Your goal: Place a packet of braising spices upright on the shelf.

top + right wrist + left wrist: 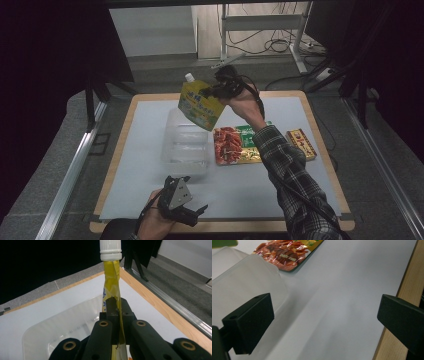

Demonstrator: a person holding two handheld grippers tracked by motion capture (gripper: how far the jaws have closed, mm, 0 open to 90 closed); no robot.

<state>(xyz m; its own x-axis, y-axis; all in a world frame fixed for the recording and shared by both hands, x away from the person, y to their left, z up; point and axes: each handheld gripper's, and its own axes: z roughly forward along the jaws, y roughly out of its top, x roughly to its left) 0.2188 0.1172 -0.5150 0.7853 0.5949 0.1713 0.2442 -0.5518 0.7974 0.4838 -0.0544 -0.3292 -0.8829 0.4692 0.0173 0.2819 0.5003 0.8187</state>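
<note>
The right gripper has its fingers pinching the yellow spouted pouch by its top edge; the pouch hangs in the air above the clear plastic tub, which sits near the middle of the counter; the left gripper, fingers spread and holding nothing, rests by the counter's near edge; a red snack packet lies just beside the tub.

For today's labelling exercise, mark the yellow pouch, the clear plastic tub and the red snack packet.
yellow pouch [198, 107], high view, its printed front.
clear plastic tub [185, 161], high view, its near rim.
red snack packet [228, 144], high view, its red face.
</note>
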